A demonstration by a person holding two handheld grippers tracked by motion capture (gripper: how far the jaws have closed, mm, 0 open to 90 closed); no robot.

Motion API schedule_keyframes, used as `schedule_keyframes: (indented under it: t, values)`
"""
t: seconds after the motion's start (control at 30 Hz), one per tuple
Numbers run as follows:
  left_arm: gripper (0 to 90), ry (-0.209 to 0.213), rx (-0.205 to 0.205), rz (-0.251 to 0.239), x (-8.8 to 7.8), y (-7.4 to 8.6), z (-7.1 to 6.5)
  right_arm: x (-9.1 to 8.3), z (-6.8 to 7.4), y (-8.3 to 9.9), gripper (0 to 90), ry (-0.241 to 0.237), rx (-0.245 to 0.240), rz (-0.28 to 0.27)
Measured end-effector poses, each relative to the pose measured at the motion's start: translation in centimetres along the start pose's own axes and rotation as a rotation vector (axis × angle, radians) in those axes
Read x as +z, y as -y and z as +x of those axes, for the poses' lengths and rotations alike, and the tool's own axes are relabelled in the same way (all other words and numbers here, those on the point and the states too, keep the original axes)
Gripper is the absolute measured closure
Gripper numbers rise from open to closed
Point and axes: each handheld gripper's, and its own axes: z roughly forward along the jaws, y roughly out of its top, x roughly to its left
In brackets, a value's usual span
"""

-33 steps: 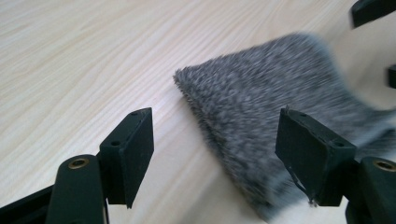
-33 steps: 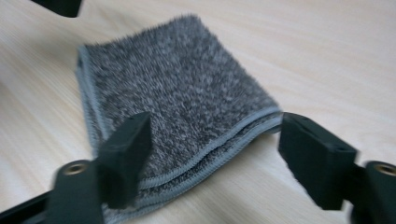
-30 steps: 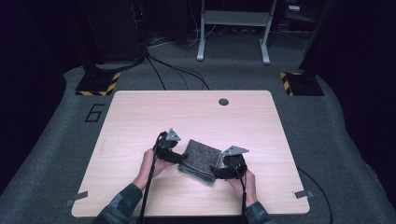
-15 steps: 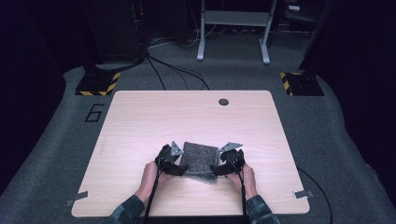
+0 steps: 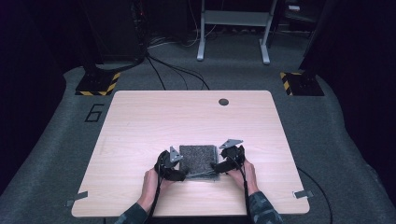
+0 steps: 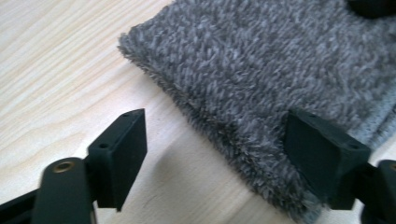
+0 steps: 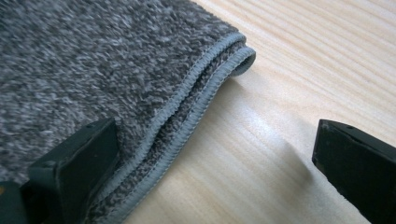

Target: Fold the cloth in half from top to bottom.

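Observation:
A folded grey terry towel (image 5: 198, 160) lies flat on the wooden table (image 5: 140, 121), near its front edge. My left gripper (image 5: 181, 173) is at the towel's near left corner and my right gripper (image 5: 218, 166) at its near right side. In the left gripper view the gripper (image 6: 219, 158) is open, its jaws just widened; the towel's (image 6: 280, 70) fuzzy edge lies between them, unpinched. In the right gripper view the gripper (image 7: 215, 158) is open too, its jaws also just widened, with the towel's (image 7: 93, 60) hemmed double edge between them and bare wood on the other side.
A round cable hole (image 5: 223, 101) sits near the table's far edge. Tape strips (image 5: 76, 198) mark the near corners. Beyond the table stand a metal frame (image 5: 233, 28) and striped black floor bases (image 5: 98, 83), with cables on the carpet.
Both hands drew a little toward the table's near edge and lowered. The towel, held tilted a second ago, now rests flat, and both grippers have let go of it.

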Motion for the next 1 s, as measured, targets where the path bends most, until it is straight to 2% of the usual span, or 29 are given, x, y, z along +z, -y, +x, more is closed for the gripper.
schedule_keyframes:
  t: [0.2,0.4,0.53,0.63,0.67,0.8,0.87,1.0]
  values:
    - [15.2,-0.009,-0.027,-0.028,-0.8,0.0,0.5,-0.8,0.0,0.2,1.0,-0.019,0.018,-0.026]
    - [12.8,-0.032,-0.046,-0.066,-2.5,0.0,1.3,-2.9,0.2,0.3,1.4,-0.021,0.037,-0.065]
    - [9.4,-0.059,-0.091,-0.093,-3.9,0.6,2.5,-4.5,0.3,0.8,1.4,-0.009,0.063,-0.093]
    - [7.5,-0.089,-0.116,-0.095,-4.7,1.4,3.6,-5.9,0.2,1.7,1.4,-0.001,0.09,-0.115]
    - [7.1,-0.102,-0.127,-0.094,-5.0,1.8,4.1,-6.3,0.0,1.9,1.4,0.004,0.085,-0.12]
    - [5.6,-0.151,-0.157,-0.086,-5.9,3.4,5.4,-7.9,-0.4,3.2,1.4,0.04,0.111,-0.139]
    - [4.5,-0.169,-0.173,-0.071,-6.3,4.3,6.1,-8.7,-0.8,4.1,1.4,0.063,0.127,-0.147]
    - [4.6,-0.194,-0.231,-0.038,-6.6,6.6,7.6,-9.6,-1.7,5.8,1.4,0.107,0.169,-0.148]
